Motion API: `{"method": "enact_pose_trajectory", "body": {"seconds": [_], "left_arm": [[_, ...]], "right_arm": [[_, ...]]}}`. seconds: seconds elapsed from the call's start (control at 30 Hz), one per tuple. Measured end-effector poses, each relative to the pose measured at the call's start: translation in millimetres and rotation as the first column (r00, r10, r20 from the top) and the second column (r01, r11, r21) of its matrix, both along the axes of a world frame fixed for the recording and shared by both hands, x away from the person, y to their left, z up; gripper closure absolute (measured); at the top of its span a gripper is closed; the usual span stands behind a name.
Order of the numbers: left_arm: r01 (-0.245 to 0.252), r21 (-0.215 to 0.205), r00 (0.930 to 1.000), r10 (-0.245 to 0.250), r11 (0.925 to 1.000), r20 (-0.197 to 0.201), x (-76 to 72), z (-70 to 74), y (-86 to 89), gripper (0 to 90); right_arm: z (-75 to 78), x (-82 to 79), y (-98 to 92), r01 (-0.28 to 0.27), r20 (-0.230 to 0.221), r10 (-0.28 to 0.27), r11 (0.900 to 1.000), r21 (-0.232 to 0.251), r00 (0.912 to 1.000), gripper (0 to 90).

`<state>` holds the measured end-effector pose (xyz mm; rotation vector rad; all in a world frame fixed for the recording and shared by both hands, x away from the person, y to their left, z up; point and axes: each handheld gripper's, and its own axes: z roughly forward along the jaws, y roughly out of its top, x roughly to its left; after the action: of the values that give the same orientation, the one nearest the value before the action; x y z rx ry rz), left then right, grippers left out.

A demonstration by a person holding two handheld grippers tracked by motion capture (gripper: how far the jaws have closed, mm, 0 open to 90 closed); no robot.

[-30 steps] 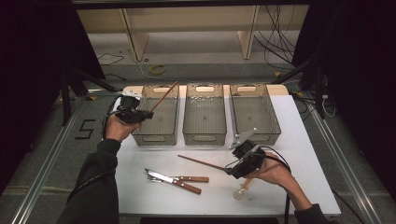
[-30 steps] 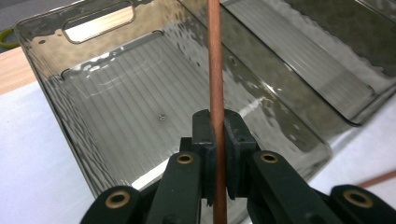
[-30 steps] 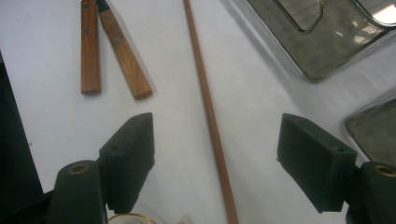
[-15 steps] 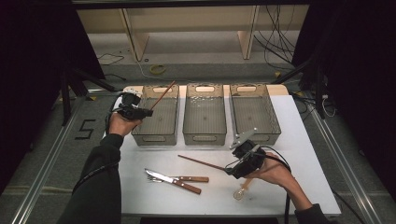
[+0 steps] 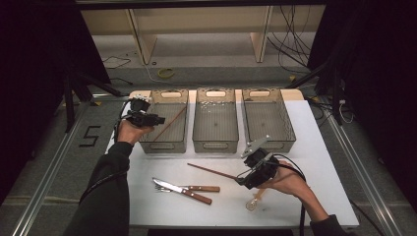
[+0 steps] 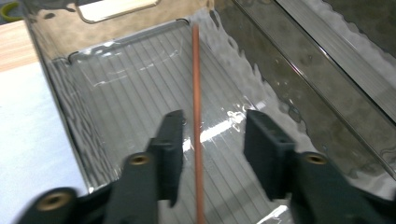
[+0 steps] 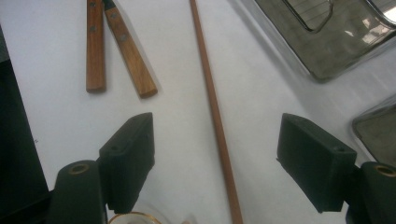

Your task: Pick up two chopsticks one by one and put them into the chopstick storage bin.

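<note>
White desk [image 5: 324, 147] under three clear bins; left gripper [image 6: 212, 135] just opened, chopstick [image 6: 196, 93] loose between jaws inside leftmost bin [image 5: 147, 142]; right gripper [image 7: 215, 154] wide open astride second chopstick [image 7: 212, 102] on desk.

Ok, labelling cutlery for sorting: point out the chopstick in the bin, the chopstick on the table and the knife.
chopstick in the bin [image 6: 195, 93], left gripper view, mid-shaft.
chopstick on the table [image 7: 210, 93], right gripper view, mid-shaft.
knife [image 5: 196, 197], high view, wooden handle.

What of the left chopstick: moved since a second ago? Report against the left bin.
Yes. The chopstick has sunk from above the left bin's rim down inside it.
</note>
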<state>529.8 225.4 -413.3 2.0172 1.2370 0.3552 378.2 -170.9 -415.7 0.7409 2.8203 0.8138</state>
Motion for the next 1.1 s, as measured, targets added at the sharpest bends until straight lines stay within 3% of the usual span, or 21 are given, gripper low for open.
{"method": "enact_pose_trajectory", "body": {"seconds": [0.2, 0.37, 0.5, 0.57, 0.77, 0.8, 0.9, 0.97, 1.1], "left_arm": [[0.022, -0.076, 0.9996, -0.021, 0.9969, 0.016, -14.7, 8.3, 1.4, 34.9], [0.071, -0.137, 0.9965, -0.065, 0.9880, 0.052, -37.6, 14.7, -3.8, 27.0], [0.124, -0.143, 0.9893, -0.111, 0.9820, 0.095, -61.4, 19.8, -10.2, 22.7], [0.145, -0.144, 0.9850, -0.130, 0.9788, 0.114, -71.4, 20.0, -12.7, 22.1], [0.202, -0.149, 0.9750, -0.184, 0.9680, 0.124, -101.4, 13.2, -29.0, 20.6], [0.214, -0.166, 0.9720, -0.193, 0.9626, 0.133, -105.3, 11.9, -31.6, 20.7], [0.250, -0.134, 0.9616, -0.229, 0.9591, 0.151, -113.8, 10.3, -40.8, 19.3], [0.280, -0.146, 0.9541, -0.259, 0.9488, 0.151, -119.0, 8.7, -45.7, 19.4], [0.303, -0.132, 0.9477, -0.283, 0.9438, 0.147, -127.3, 4.8, -52.8, 17.3]], "right_arm": [[0.3, 0.5, -0.1, 0.006, -0.002, -0.006, 1.000, 0.000, 1.0000, 28.3], [-1.4, 3.0, 1.6, 0.004, -0.005, -0.004, 1.000, -0.015, 1.0000, 30.1], [-3.0, 5.8, 2.9, 0.001, -0.022, -0.002, 0.999, -0.043, 0.9998, 33.3], [-5.2, 9.0, 4.7, 0.004, -0.032, -0.006, 0.997, -0.079, 0.9995, 34.7], [-15.3, 18.6, 13.7, -0.030, -0.072, 0.019, 0.986, -0.163, 0.9972, 42.8], [-16.7, 20.5, 15.0, -0.033, -0.080, 0.019, 0.985, -0.170, 0.9966, 44.4], [-20.2, 24.3, 18.5, -0.046, -0.098, 0.027, 0.979, -0.196, 0.9949, 48.5], [-22.0, 25.7, 20.0, -0.052, -0.103, 0.030, 0.976, -0.210, 0.9942, 51.2], [-26.8, 29.5, 21.9, -0.065, -0.114, 0.038, 0.968, -0.243, 0.9928, 56.7]]}}
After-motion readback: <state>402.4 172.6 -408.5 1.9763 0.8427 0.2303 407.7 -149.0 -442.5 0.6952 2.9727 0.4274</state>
